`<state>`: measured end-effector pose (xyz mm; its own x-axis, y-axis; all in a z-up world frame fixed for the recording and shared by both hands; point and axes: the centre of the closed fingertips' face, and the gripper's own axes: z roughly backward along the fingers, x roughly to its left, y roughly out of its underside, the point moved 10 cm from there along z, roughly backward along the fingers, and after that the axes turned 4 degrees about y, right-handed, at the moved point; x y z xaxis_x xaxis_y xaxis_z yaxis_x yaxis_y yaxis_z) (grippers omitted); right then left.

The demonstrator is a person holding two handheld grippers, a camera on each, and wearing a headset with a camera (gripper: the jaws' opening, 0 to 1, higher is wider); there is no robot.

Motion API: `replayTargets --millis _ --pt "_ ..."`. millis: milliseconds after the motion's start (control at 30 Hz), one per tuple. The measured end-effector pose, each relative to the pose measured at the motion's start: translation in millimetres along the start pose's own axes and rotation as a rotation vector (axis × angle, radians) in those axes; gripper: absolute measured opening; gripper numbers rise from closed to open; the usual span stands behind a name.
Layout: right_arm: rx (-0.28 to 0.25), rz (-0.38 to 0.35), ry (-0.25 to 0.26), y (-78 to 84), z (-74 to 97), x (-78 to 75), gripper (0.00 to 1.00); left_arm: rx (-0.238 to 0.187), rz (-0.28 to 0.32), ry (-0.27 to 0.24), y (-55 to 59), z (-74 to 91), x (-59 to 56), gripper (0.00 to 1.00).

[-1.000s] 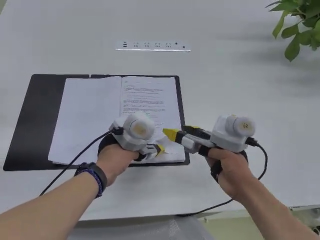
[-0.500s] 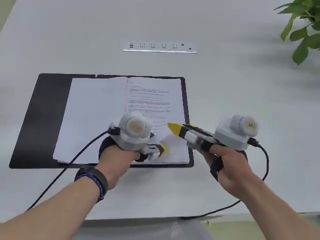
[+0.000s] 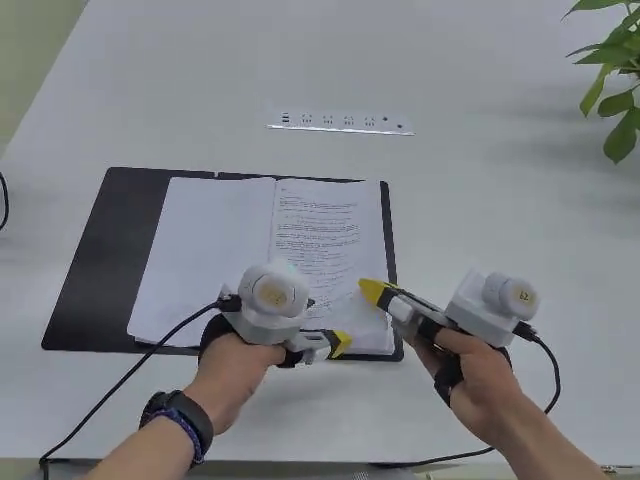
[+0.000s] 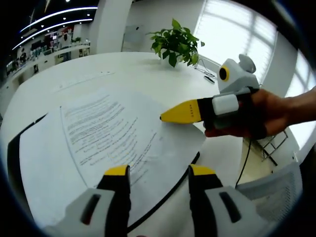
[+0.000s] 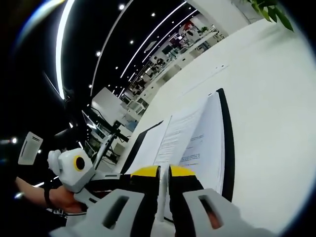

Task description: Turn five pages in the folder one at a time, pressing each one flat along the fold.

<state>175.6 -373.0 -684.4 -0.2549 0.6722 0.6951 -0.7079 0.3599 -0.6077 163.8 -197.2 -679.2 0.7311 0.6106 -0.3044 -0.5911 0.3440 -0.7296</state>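
Note:
A black folder (image 3: 90,260) lies open on the white table, with a blank sheet (image 3: 210,250) on its left and a printed page (image 3: 325,240) on its right. My left gripper (image 3: 338,345) hovers at the folder's front edge, open and holding nothing. In the left gripper view its jaws (image 4: 160,173) frame the printed page (image 4: 98,128). My right gripper (image 3: 372,290) is shut, its yellow tip over the printed page's lower right corner. It enters the left gripper view as the right gripper (image 4: 168,116). Its own view looks along the page (image 5: 197,133) with the right gripper (image 5: 163,173) shut.
A white power strip (image 3: 340,122) lies beyond the folder. A green plant (image 3: 615,90) stands at the table's far right. A dark cable (image 3: 3,200) shows at the left edge. Bare white table surrounds the folder.
The head camera has shifted, so the folder sits lower and further right in the picture. Both grippers keep about the same places relative to the folder.

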Motion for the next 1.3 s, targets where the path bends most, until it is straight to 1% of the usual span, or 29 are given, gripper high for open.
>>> replayTargets --millis 33,67,100,167,300,367,400,433,467,500,567,600,633,667,867,967,1133,1300 --pt "0.001 -0.005 0.0 0.7 -0.1 0.3 0.03 -0.003 -0.011 -0.007 -0.4 2.0 0.1 0.47" --pt "0.002 -0.01 -0.001 2.0 -0.2 1.0 0.02 0.007 -0.041 -0.016 0.0 4.8 1.2 0.48" --pt "0.0 -0.011 -0.003 2.9 -0.2 1.9 0.01 0.014 -0.051 -0.019 0.6 6.8 1.4 0.48" --pt "-0.005 -0.016 -0.004 4.6 -0.4 3.0 0.01 0.018 -0.043 -0.023 2.1 12.2 2.0 0.51" --pt "-0.013 -0.018 -0.005 3.9 -0.3 7.1 0.0 0.006 -0.035 -0.034 2.5 21.4 4.9 0.52" --pt "-0.014 -0.019 -0.007 2.8 -0.4 7.8 0.0 -0.01 -0.025 -0.043 1.9 26.5 7.1 0.53" --pt "-0.019 -0.034 -0.006 1.8 -0.6 8.2 0.0 -0.015 -0.023 -0.046 1.6 27.8 7.2 0.53" --pt "-0.029 -0.042 -0.009 0.5 -0.6 9.1 0.0 -0.033 -0.01 -0.039 1.0 30.6 7.2 0.53" --pt "-0.039 -0.047 -0.012 -0.6 -0.9 9.8 0.0 -0.046 -0.009 -0.036 0.8 32.3 7.5 0.53" --pt "-0.045 -0.057 -0.011 -1.2 -1.4 10.4 0.0 -0.054 -0.009 -0.045 0.7 34.4 7.9 0.55" --pt "-0.046 -0.063 -0.013 -2.1 -3.2 12.7 0.0 -0.048 -0.019 -0.06 0.3 38.2 9.2 0.6" --pt "-0.048 -0.058 -0.017 -2.5 -4.1 14.5 0.0 -0.048 -0.018 -0.061 0.3 39.5 10.1 0.6" --pt "-0.047 -0.054 -0.018 -2.7 -4.9 16.7 0.0 -0.05 -0.016 -0.064 0.0 41.5 10.7 0.6" --pt "-0.044 -0.052 -0.022 -3.1 -6.4 18.8 0.0 -0.062 -0.014 -0.074 -1.1 44.9 11.8 0.61" --pt "-0.042 -0.047 -0.042 -3.5 -15.9 27.8 0.0 -0.082 -0.006 -0.11 -1.5 62.7 18.7 0.63" --pt "-0.041 -0.052 -0.05 -3.2 -20.7 31.3 0.0 -0.09 0.0 -0.126 -0.5 71.1 22.9 0.65" --pt "-0.037 -0.044 -0.066 -3.7 -27.5 39.7 0.0 -0.108 0.017 -0.152 1.9 84.8 29.0 0.64" --pt "-0.029 -0.034 -0.079 -2.2 -33.2 46.5 0.0 -0.105 0.017 -0.171 6.4 93.9 33.6 0.64"
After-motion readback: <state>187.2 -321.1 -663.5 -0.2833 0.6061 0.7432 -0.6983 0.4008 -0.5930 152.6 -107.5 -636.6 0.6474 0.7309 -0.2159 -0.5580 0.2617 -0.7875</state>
